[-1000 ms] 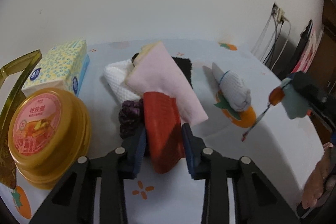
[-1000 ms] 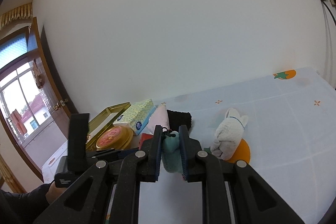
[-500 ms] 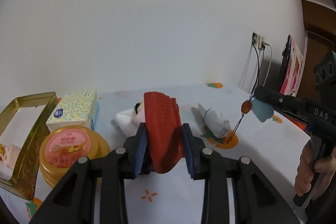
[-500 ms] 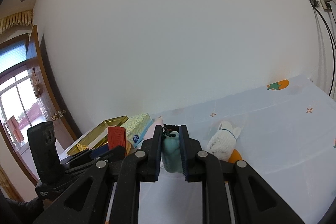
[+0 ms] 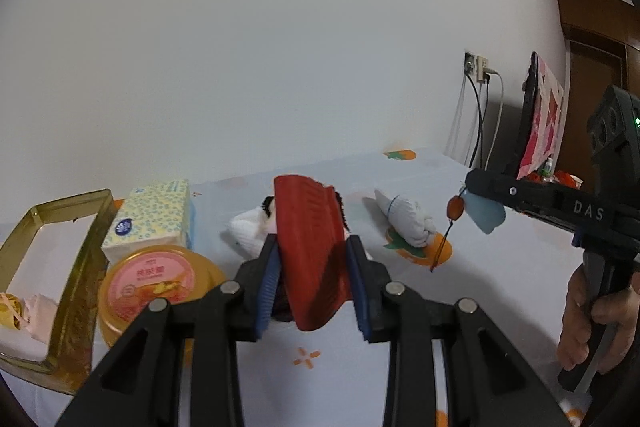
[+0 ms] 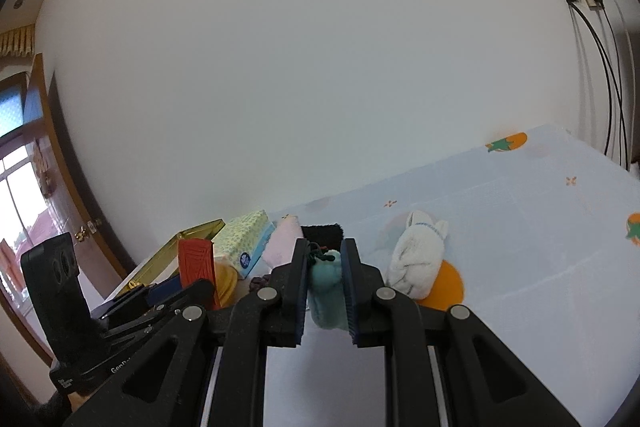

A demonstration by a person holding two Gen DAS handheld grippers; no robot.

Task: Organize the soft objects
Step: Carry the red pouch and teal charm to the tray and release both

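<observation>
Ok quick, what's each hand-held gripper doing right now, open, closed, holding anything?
Left hand-held gripper: closed on the red ribbed cloth.
Right hand-held gripper: closed on the small teal plush charm.

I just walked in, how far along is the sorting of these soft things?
Looks early. Already in the gold tray: one pale bundle. In hand: the left hand-held gripper grips a red cloth, and the right hand-held gripper grips a teal pouch. Still on the table: the white rolled towel and the pink and black cloths.

The left gripper (image 5: 313,281) lifted the red cloth (image 5: 310,247) off the pile of soft things at the frame's centre, tipping it upright; the gold tray (image 5: 86,259) came into view at left.
</observation>
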